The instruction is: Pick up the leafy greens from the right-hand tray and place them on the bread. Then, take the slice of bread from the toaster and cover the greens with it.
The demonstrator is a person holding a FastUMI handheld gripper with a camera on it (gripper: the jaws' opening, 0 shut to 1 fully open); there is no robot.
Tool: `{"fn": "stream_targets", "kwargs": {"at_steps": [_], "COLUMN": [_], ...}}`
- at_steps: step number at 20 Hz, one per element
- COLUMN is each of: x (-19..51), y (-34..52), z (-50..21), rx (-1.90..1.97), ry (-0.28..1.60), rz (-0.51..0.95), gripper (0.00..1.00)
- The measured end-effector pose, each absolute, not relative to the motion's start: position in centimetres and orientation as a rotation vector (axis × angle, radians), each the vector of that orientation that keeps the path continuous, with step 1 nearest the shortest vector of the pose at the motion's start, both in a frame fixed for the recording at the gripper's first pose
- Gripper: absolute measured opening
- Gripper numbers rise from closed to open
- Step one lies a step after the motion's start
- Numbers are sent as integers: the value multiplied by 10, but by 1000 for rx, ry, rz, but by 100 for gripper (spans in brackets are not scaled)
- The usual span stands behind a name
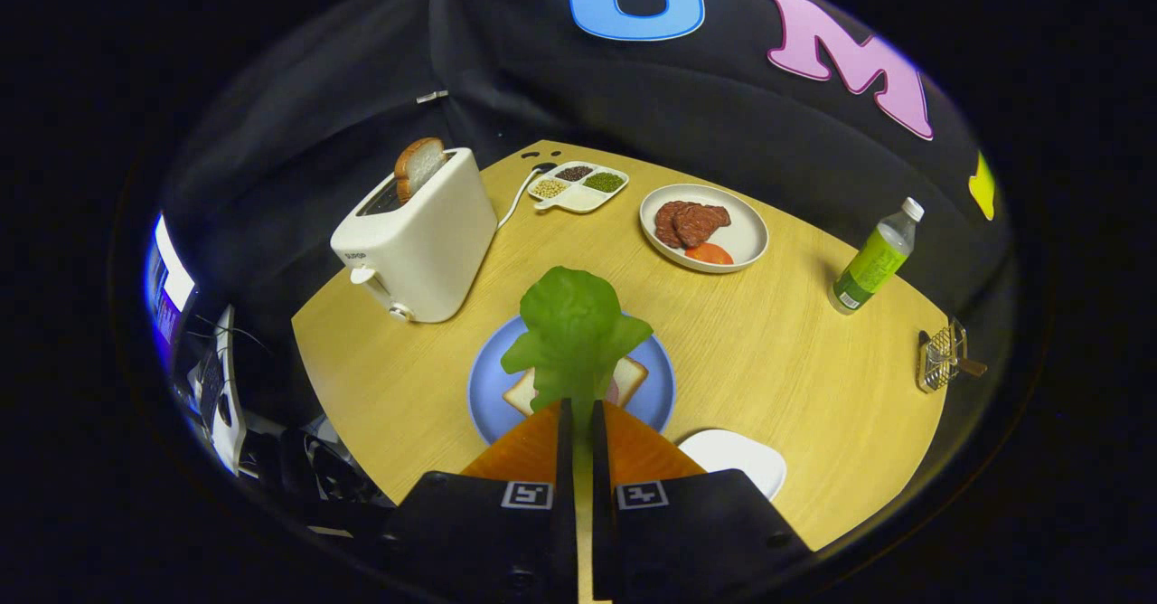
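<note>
Fingers of the gripper (578,414) are pinching the leafy greens (574,333) above the bread (624,378) lying on a blue plate (488,387). Toaster (416,242) holding a bread slice (418,166) is standing beyond-left, nothing blocking it; meat plate (741,242) and bottle (875,260) are sitting farther right.

Black cloth wall (687,107) drapes behind a round, light wooden table (768,351) — evenly lit, grain showing. Off the table's left edge sits a glowing screen (167,287), with dark clutter and cables (298,468) low beside it — detail too dim to tell.
</note>
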State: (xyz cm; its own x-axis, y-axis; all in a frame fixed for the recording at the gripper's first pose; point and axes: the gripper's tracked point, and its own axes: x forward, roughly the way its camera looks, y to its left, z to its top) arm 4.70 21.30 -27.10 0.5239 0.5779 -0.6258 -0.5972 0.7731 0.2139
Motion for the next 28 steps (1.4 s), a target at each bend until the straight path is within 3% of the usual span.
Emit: {"fn": "stream_targets", "kwargs": {"at_steps": [11,12,14,16,17,28], "x": [60,61,64,62,61,55], "y": [234,234,232,233,232,228], "z": [-291,-293,-293,-291,-290,-256], "rx": [-64,-67,-75,-72,-74,-31], "ry": [788,788,778,772,768,704], "rz": [684,672,658,662,661,657], "gripper": [16,21,49,69,72,74]}}
